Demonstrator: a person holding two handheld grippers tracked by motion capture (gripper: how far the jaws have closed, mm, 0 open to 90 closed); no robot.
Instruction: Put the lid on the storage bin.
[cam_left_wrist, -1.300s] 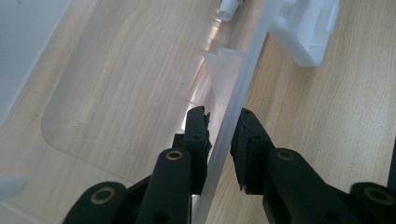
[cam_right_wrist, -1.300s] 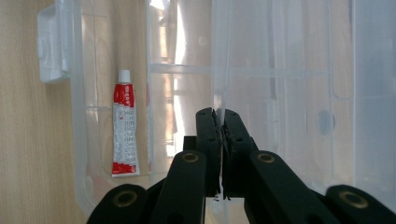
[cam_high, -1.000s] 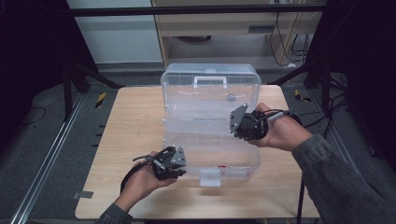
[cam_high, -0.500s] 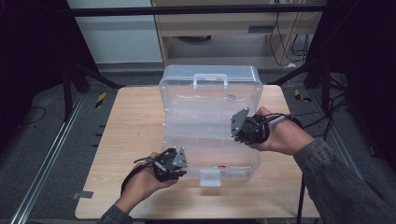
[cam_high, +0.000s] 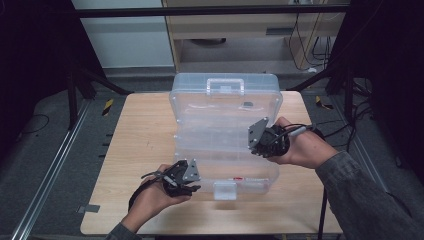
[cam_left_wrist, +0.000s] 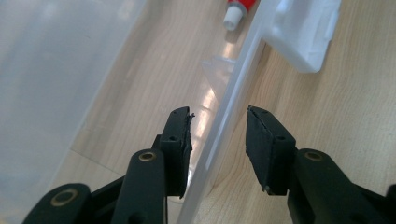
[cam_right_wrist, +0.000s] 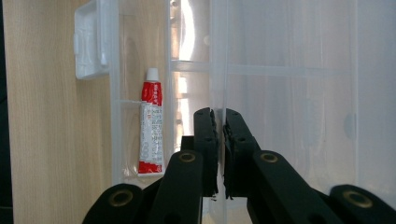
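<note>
A clear plastic organiser box (cam_high: 225, 115) lies on the wooden table (cam_high: 140, 140) with its lid raised. My right gripper (cam_high: 254, 149) is shut on the lid's thin clear edge (cam_right_wrist: 217, 60), which its pads (cam_right_wrist: 205, 140) press from both sides. My left gripper (cam_high: 192, 187) is at the box's front left. Its jaws have just been opening and now stand apart on either side of the front wall (cam_left_wrist: 233, 93) without pressing it. A red and white tube (cam_right_wrist: 151, 126) lies in a front compartment. The white latch (cam_high: 224, 190) hangs at the front.
The lid's carrying handle (cam_high: 226, 86) faces the far side of the table. Bare wood lies left of the box. Cables (cam_high: 345, 135) trail off the table's right edge. A cabinet and dark frame bars stand beyond the far edge.
</note>
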